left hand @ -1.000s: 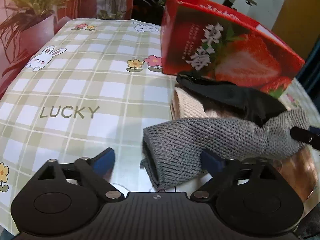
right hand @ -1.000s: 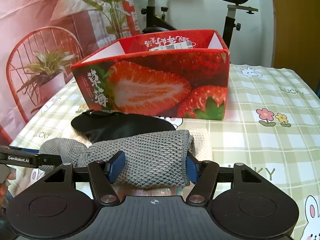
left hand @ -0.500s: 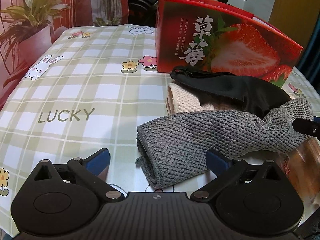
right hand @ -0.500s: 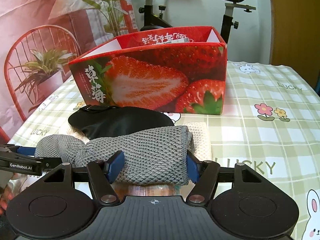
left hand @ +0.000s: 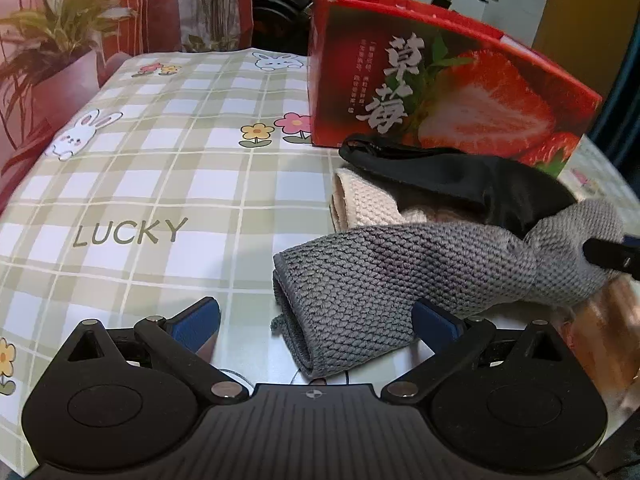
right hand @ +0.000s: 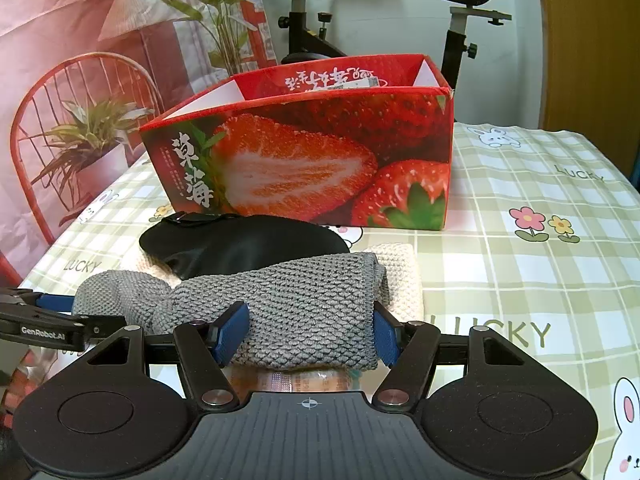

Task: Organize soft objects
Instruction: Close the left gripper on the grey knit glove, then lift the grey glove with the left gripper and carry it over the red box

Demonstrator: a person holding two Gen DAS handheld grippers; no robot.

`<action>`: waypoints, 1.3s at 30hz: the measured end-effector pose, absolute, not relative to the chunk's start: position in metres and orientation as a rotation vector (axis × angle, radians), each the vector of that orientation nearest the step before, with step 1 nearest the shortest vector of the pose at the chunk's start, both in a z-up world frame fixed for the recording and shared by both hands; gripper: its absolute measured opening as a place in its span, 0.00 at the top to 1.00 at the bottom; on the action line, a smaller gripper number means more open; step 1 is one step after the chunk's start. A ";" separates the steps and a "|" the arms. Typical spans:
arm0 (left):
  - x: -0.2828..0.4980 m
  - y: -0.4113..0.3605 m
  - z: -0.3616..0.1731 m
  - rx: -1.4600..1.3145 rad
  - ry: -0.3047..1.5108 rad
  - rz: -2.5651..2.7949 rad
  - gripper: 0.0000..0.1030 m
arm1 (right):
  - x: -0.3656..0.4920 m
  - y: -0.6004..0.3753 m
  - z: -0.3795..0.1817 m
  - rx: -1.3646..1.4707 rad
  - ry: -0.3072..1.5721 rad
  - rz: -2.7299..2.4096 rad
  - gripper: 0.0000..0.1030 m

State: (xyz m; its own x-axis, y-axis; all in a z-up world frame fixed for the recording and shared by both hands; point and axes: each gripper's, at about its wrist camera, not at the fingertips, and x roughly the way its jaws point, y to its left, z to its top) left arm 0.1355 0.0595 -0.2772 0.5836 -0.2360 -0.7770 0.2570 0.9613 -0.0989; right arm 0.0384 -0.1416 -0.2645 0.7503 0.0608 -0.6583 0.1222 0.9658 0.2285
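Fingers (left hand: 436, 322) on the left gripper (left hand: 316, 320) now stand spread as wide as they go, released, with one end of the grey cloth (left hand: 400, 280) lying loose between them on the desk (left hand: 140, 184). A second ago they were a touch narrower, so the left hand has just let go. The right gripper (right hand: 308, 330) is clenched on the other end of the cloth (right hand: 304, 312), its blue pads pressing both sides.

Taking the strawberry box (right hand: 304, 160) as the mark: the cloth lies in front of it, nearest the grippers, across a cream cloth (right hand: 400, 276); a black pouch (right hand: 240, 244) sits between cloth and box, close to the box wall.

Compared with the earlier frame, the cloth's free end looks flatter and lower on the desk. My guess is the cloth now rests with the right hand alone, ready to be carried to the box.
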 end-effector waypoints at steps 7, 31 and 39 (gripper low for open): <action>0.132 0.071 -0.268 -0.080 0.879 -0.314 0.12 | 0.036 -0.142 -0.263 0.275 0.718 -0.030 0.40; 0.123 0.081 -0.274 -0.246 0.861 -0.385 0.79 | 0.034 -0.151 -0.262 0.328 0.706 -0.029 0.49; 0.116 0.071 -0.238 -0.162 0.709 -0.412 0.87 | 0.032 -0.150 -0.237 0.282 0.642 -0.003 0.80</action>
State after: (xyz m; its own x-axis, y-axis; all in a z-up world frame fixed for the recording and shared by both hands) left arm 0.1158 0.0712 -0.2380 0.6832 -0.4198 -0.5975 0.3117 0.9076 -0.2812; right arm 0.0318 -0.1499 -0.2370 0.8021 0.0839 -0.5913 0.0898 0.9619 0.2583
